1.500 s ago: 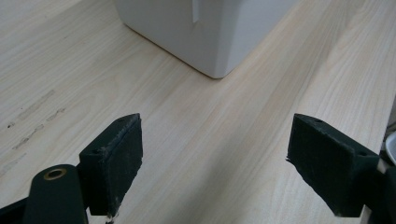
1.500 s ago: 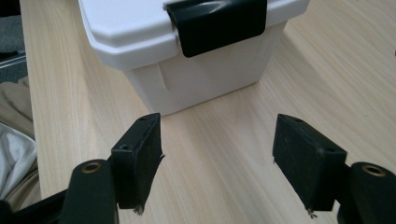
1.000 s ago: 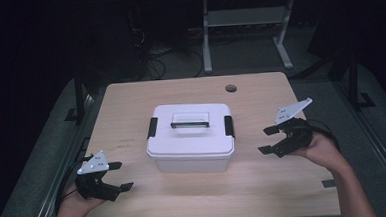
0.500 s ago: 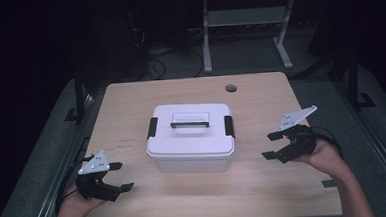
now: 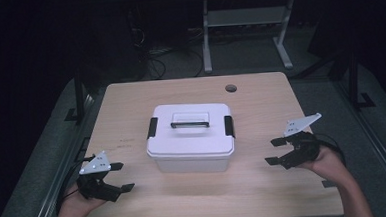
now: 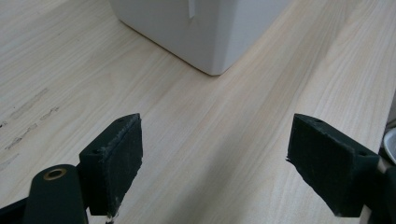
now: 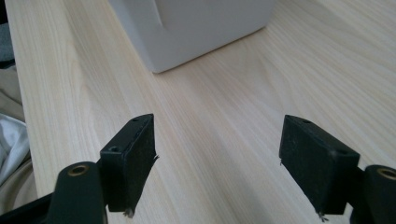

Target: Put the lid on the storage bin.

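Note:
A white lidded box (image 5: 191,137) with a grey handle (image 5: 190,122) and a black latch on each side stands mid-table. My left gripper (image 5: 122,176) rests low at the table's front left, open, with nothing between its pads (image 6: 116,158); the box's corner (image 6: 212,32) lies ahead of it. My right gripper (image 5: 275,151) hovers to the right of the box, jaws wide and empty, aimed at the box's side (image 7: 196,23). Both grippers stand apart from the box.
The wooden table (image 5: 265,195) has a round cable hole (image 5: 231,88) at the back right. A pale metal frame (image 5: 241,21) and cables lie on the dark floor behind. Bare tabletop surrounds the box on all sides.
My right gripper has sunk toward the table and drifted nearer the front right. The left gripper and the box have stayed put.

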`<action>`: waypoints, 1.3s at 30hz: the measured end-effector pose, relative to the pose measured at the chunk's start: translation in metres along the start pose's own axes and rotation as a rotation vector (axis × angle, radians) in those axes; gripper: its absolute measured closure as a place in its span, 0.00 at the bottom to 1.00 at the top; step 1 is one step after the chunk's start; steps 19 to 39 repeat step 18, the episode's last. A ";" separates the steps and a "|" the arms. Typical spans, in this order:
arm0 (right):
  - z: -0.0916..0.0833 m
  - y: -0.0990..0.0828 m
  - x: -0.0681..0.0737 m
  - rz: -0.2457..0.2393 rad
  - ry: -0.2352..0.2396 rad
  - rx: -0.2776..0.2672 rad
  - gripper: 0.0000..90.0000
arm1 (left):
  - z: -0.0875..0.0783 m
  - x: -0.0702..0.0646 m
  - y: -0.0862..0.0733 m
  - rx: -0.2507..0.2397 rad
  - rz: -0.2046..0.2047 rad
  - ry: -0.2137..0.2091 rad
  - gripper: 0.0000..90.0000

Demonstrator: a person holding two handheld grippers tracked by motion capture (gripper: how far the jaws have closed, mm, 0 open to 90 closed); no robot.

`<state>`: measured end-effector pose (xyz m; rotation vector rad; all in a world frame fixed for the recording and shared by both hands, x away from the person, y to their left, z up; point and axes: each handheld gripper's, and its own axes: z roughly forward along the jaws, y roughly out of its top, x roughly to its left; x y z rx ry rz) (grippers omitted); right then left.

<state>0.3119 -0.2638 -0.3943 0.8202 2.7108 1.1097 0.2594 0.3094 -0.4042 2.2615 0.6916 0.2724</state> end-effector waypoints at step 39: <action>0.000 -0.023 0.000 0.033 -0.004 -0.013 0.29 | -0.001 -0.002 -0.001 -0.003 -0.002 -0.001 0.20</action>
